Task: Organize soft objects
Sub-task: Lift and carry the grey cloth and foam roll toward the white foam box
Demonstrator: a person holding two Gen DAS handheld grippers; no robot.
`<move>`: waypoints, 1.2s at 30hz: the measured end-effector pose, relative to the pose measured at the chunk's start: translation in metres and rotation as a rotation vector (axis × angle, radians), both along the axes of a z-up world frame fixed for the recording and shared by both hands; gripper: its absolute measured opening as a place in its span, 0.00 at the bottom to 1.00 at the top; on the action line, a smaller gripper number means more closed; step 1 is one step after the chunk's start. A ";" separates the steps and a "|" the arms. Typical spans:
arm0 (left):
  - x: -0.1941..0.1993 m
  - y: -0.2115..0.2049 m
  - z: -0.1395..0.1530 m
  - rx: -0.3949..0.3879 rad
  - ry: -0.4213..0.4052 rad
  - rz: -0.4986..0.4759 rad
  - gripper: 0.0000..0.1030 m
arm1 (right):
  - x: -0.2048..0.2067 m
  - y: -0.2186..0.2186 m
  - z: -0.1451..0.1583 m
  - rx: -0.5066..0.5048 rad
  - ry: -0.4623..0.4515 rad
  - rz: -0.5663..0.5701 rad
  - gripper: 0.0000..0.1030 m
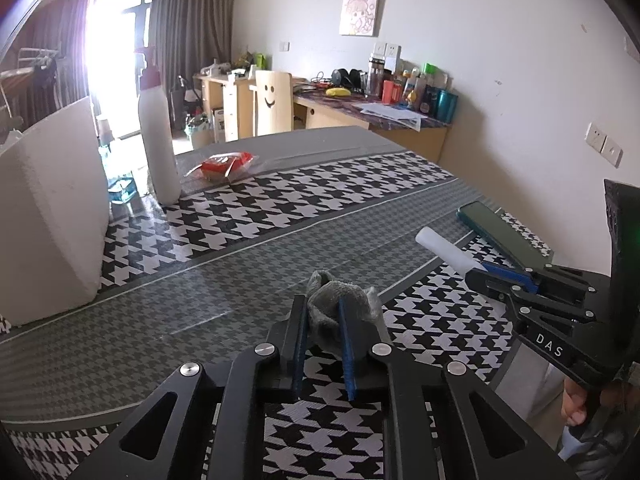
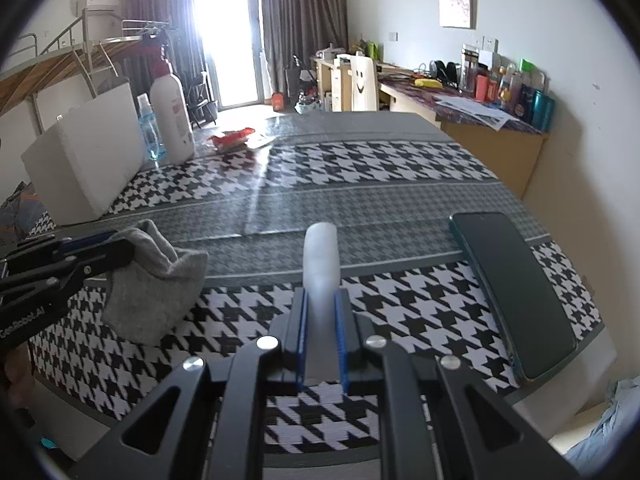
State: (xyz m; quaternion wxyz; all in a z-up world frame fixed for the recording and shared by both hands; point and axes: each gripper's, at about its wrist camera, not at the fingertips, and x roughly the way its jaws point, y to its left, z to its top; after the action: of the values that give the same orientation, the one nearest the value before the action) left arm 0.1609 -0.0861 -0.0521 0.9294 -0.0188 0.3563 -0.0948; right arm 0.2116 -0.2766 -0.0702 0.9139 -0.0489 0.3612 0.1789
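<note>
A grey sock is clamped between the fingers of the left gripper above the houndstooth tablecloth, while a white foam tube is pinched by the right gripper, a phone lying nearby.

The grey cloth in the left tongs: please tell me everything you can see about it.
The grey cloth looks like soft, fuzzy knit fabric, perhaps a sock, though I cannot be sure. It is bunched and folded, with an open pocket-like top edge. The left tongs are shut on its upper part, the blue pads pressing both sides. Its lower part hangs down to the houndstooth tablecloth; whether it touches is unclear. It sits left of the white roll, apart from it.
</note>
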 end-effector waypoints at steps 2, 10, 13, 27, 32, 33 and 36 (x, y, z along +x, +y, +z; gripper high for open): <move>-0.002 0.003 0.002 -0.005 -0.005 -0.003 0.12 | -0.003 0.002 0.003 0.004 -0.010 0.005 0.15; -0.010 0.014 0.014 -0.033 -0.035 -0.006 0.08 | -0.013 0.010 0.015 0.021 -0.042 0.034 0.15; -0.014 0.018 0.018 -0.029 -0.049 -0.001 0.08 | -0.016 0.012 0.018 0.026 -0.052 0.041 0.15; -0.030 0.036 0.042 0.007 -0.118 0.044 0.08 | -0.025 0.033 0.044 0.047 -0.126 0.098 0.16; -0.032 0.044 0.050 0.023 -0.137 0.073 0.08 | -0.026 0.040 0.054 0.072 -0.151 0.114 0.16; -0.032 0.046 0.051 0.025 -0.141 0.077 0.08 | -0.026 0.042 0.056 0.074 -0.156 0.118 0.16; -0.033 0.050 0.056 0.030 -0.151 0.085 0.08 | -0.026 0.048 0.060 0.081 -0.165 0.133 0.16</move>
State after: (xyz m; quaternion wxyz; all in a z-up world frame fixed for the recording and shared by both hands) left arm 0.1277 -0.0356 0.0037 0.9570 -0.0126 0.2853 -0.0511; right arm 0.1858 -0.2288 -0.0101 0.9278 -0.0502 0.2731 0.2490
